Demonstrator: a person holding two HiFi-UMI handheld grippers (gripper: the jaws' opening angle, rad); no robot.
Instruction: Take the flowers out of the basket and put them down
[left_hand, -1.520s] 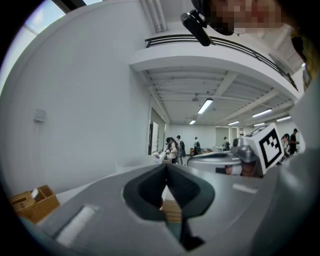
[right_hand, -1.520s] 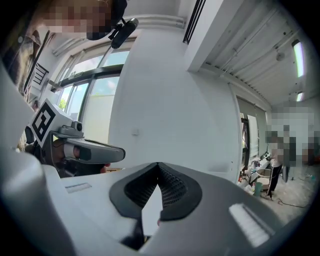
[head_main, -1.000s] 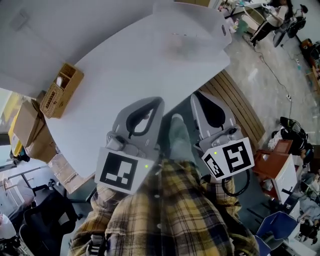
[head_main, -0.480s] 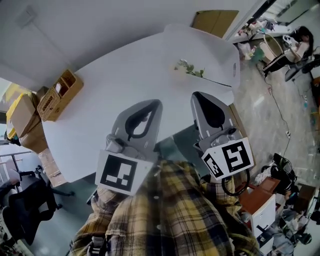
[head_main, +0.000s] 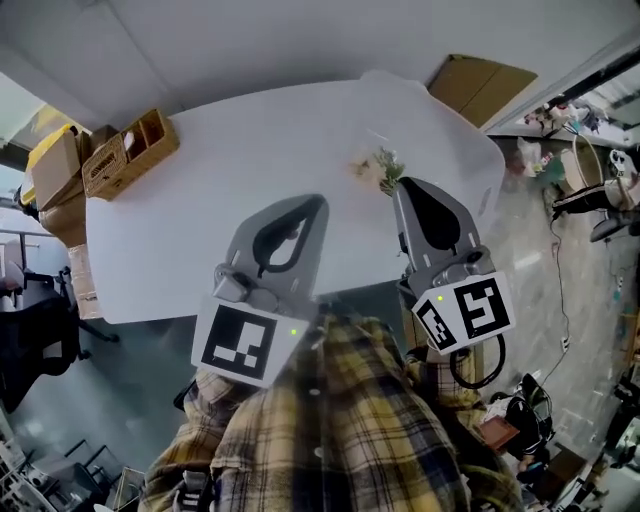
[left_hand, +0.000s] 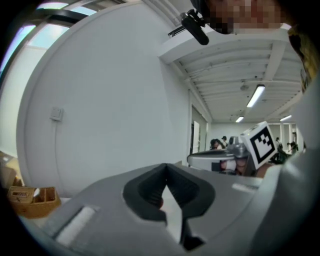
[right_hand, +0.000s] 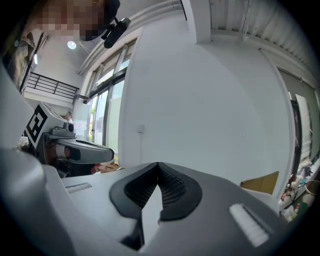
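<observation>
A small bunch of flowers (head_main: 378, 168), pale blooms with green leaves, lies on the white table (head_main: 230, 210) just past the tip of my right gripper (head_main: 402, 186). The wicker basket (head_main: 130, 150) stands at the table's far left corner; it also shows low at the left of the left gripper view (left_hand: 31, 199). My left gripper (head_main: 320, 201) hangs over the table's near middle, pointing away from me. Both grippers have their jaws closed tip to tip with nothing between them, as seen in the left gripper view (left_hand: 166, 166) and the right gripper view (right_hand: 158, 165).
Cardboard boxes (head_main: 55, 175) sit on the floor left of the table, and a flat carton (head_main: 478, 85) leans behind its far right corner. A black chair (head_main: 30, 340) stands at the left. A white wall runs behind the table.
The view has swung round so the table now lies square ahead. The flowers came into sight and now sit just past the right gripper's tip. Both grippers stayed shut.
</observation>
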